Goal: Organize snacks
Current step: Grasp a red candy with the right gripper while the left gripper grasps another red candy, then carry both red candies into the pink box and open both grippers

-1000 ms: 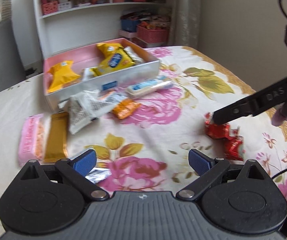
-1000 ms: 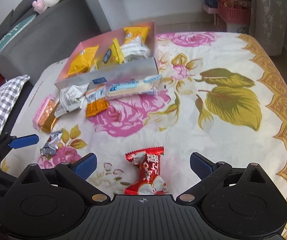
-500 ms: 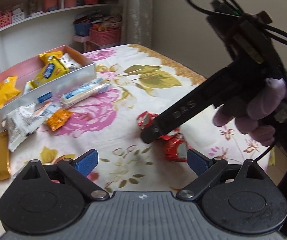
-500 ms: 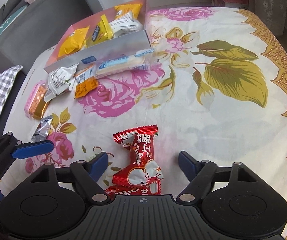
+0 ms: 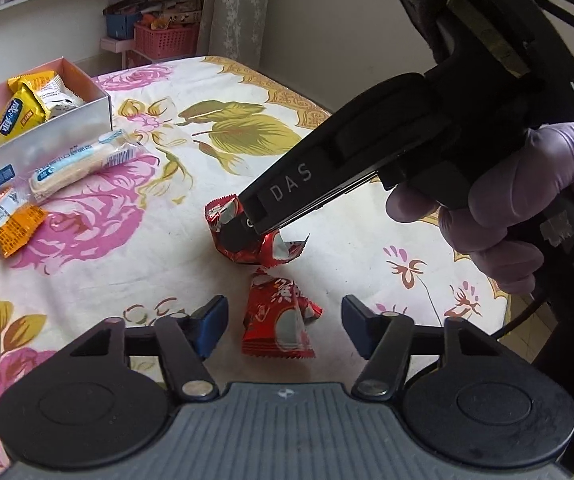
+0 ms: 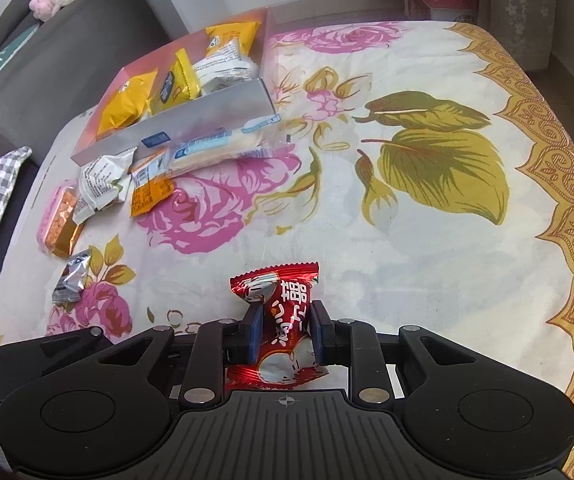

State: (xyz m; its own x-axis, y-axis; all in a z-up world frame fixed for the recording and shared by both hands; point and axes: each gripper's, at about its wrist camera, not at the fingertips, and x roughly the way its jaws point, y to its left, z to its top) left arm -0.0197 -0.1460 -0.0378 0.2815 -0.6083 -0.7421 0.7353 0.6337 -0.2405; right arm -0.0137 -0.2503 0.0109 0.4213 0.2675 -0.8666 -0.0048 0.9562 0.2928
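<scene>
Right gripper (image 6: 283, 336), angled steeply down at the floral cloth (image 6: 427, 240), has just closed and pinches a red candy (image 6: 283, 320). Left gripper (image 5: 283, 324), angled down, jaws just narrowed but apart, straddles a second candy (image 5: 277, 320) untouched.

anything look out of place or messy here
Yes: several snack packets lie jumbled on the tablecloth against the outside of the box, and a silver wrapper sits alone, apart from the pile.

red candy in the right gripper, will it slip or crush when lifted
The red candy looks light, so it should lift easily. Its glossy foil may slip a little, though the right gripper is pinching its bulging middle. The crinkled ends will probably flop.
</scene>
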